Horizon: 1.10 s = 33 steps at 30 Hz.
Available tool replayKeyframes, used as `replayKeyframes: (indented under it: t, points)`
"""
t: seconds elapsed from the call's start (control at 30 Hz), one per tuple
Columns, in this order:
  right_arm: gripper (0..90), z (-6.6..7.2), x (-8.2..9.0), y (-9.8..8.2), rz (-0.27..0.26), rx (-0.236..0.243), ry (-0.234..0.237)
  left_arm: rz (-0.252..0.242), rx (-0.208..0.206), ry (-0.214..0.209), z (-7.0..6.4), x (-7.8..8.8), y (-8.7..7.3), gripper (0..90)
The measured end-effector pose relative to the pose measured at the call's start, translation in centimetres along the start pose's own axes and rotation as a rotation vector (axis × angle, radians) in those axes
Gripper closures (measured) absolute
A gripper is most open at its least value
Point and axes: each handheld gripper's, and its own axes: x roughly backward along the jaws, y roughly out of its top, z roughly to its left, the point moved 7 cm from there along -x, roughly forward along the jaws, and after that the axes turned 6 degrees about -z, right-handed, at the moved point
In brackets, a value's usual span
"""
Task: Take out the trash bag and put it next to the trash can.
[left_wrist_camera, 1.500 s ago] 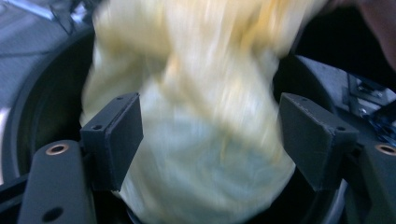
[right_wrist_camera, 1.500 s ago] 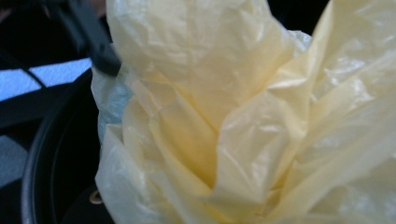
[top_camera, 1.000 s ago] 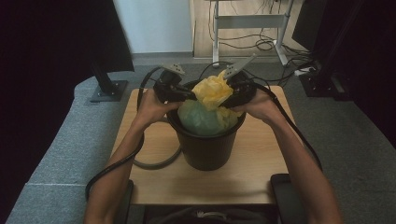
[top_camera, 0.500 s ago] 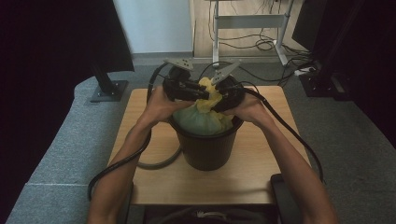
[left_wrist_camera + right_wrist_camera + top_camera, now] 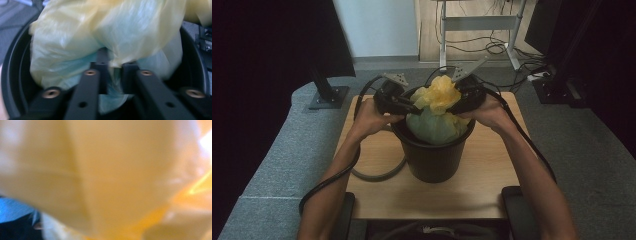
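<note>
Two grippers at one yellow bag (image 5: pixel 439 95) in black bin (image 5: pixel 432 160): left gripper (image 5: pixel 409 106) just closing, pinching film; right gripper (image 5: pixel 458 106) just opening, grip unclear; gather neck evenly, pull gently.

I count one black bin (image 5: pixel 434 160) on one wooden table (image 5: pixel 377 195), and one yellow bag (image 5: pixel 439 95) bunched at its top over one pale green bundle (image 5: pixel 434 127). I hold two grippers, my left gripper (image 5: pixel 414 106) and my right gripper (image 5: pixel 457 106), one in each of my two hands. On top of them I count two grey plates, one apiece.
</note>
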Motion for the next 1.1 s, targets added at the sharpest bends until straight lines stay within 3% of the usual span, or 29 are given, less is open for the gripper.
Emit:
replayKeyframes:
  t: [0.07, 0.13, 0.17, 0.23, 0.3, 0.4, 0.47, 0.53, 0.6, 0.73, 0.83, 1.0, 1.1]
  points:
    - [37.6, 0.1, -0.7, -0.3, 0.042, 0.005, -0.009, -0.044, 0.002, -0.029, -0.3, -0.3, 0.9, 86.2]
    - [22.2, -0.1, -1.6, -0.6, 0.073, 0.017, -0.043, -0.082, 0.001, -0.063, -0.7, -0.5, 1.9, 87.8]
    - [16.6, -0.1, -1.9, -0.6, 0.080, 0.018, -0.050, -0.097, -0.003, -0.081, -1.0, -0.5, 2.3, 88.2]
    - [14.4, 0.0, -2.5, -0.6, 0.080, 0.022, -0.062, -0.126, -0.007, -0.120, -1.6, -0.5, 3.0, 88.5]
    - [19.2, 0.1, -3.1, -0.5, 0.079, 0.020, -0.059, -0.147, -0.009, -0.146, -2.0, -0.5, 3.5, 88.6]
    - [47.8, 0.5, -3.2, -0.4, 0.076, 0.054, -0.041, -0.144, -0.013, -0.150, -2.1, -0.2, 3.3, 87.3]
    - [61.4, 0.6, -3.1, -0.5, 0.080, 0.066, -0.038, -0.130, -0.020, -0.120, -2.0, 0.0, 3.1, 77.1]
    - [66.9, 0.4, -3.1, -0.7, 0.100, 0.059, -0.048, -0.116, -0.023, -0.070, -1.7, 0.3, 2.8, 63.4]
    - [69.6, 0.2, -3.0, -0.8, 0.124, 0.062, -0.055, -0.099, -0.026, -0.021, -1.3, 0.6, 2.4, 48.5]
    - [70.8, -0.5, -2.6, -1.0, 0.154, 0.046, -0.067, -0.078, 0.002, 0.026, -0.6, 1.3, 1.5, 24.2]
    - [70.8, -0.8, -2.1, -0.8, 0.155, 0.029, -0.065, -0.066, 0.019, 0.060, 0.0, 1.8, 0.6, 15.7]
    - [70.7, -0.9, -1.1, 0.1, 0.168, 0.043, -0.070, -0.027, 0.022, 0.109, 0.8, 2.5, -1.1, 5.7]
    - [70.6, -1.0, -0.5, 0.7, 0.167, 0.052, -0.076, -0.016, 0.024, 0.115, 0.9, 2.9, -2.0, 0.5]
